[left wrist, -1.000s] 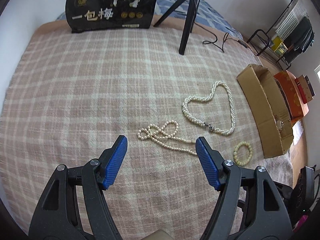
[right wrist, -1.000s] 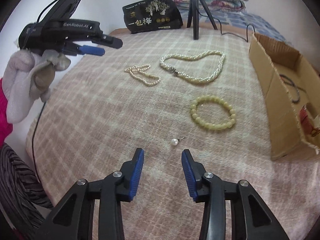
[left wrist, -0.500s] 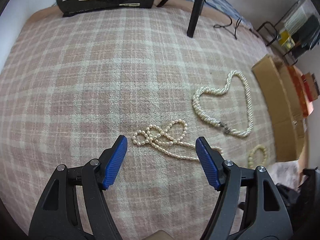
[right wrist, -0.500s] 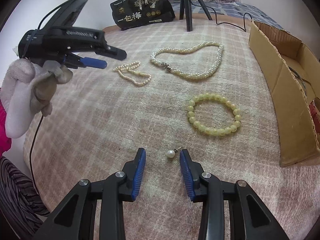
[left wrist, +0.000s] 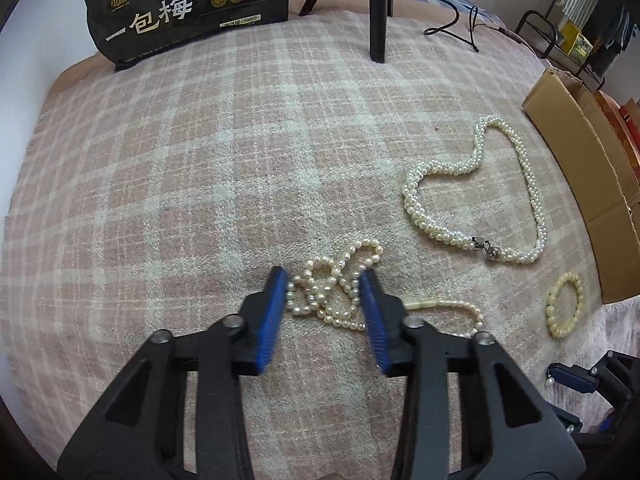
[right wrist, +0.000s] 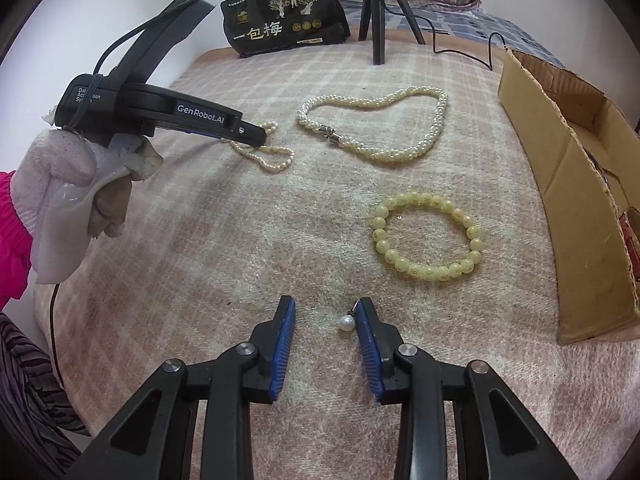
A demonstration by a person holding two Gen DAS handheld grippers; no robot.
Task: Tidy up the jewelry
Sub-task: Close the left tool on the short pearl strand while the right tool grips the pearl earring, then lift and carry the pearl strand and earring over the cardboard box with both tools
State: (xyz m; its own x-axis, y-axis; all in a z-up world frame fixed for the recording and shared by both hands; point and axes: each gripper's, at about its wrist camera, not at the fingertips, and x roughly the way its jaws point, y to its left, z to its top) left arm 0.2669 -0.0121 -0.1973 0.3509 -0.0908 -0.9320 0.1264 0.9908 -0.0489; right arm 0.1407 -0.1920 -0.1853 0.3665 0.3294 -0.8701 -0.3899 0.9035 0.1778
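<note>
The thin pearl strand (left wrist: 334,286) lies bunched at lower centre of the left wrist view on the pink plaid blanket (left wrist: 200,184), and the left gripper (left wrist: 325,285) has just been closing around it, its blue pads flanking the loops, though I cannot tell whether they press yet. At lower centre of the right wrist view, the right gripper (right wrist: 326,310) has also been narrowing, its jaws apart with the single pearl earring (right wrist: 346,323) against the right-hand pad. The twisted pearl necklace (right wrist: 376,124) lies upper centre, the yellow bead bracelet (right wrist: 427,237) right of centre, and the cardboard box (right wrist: 560,184) stands at the right edge.
</note>
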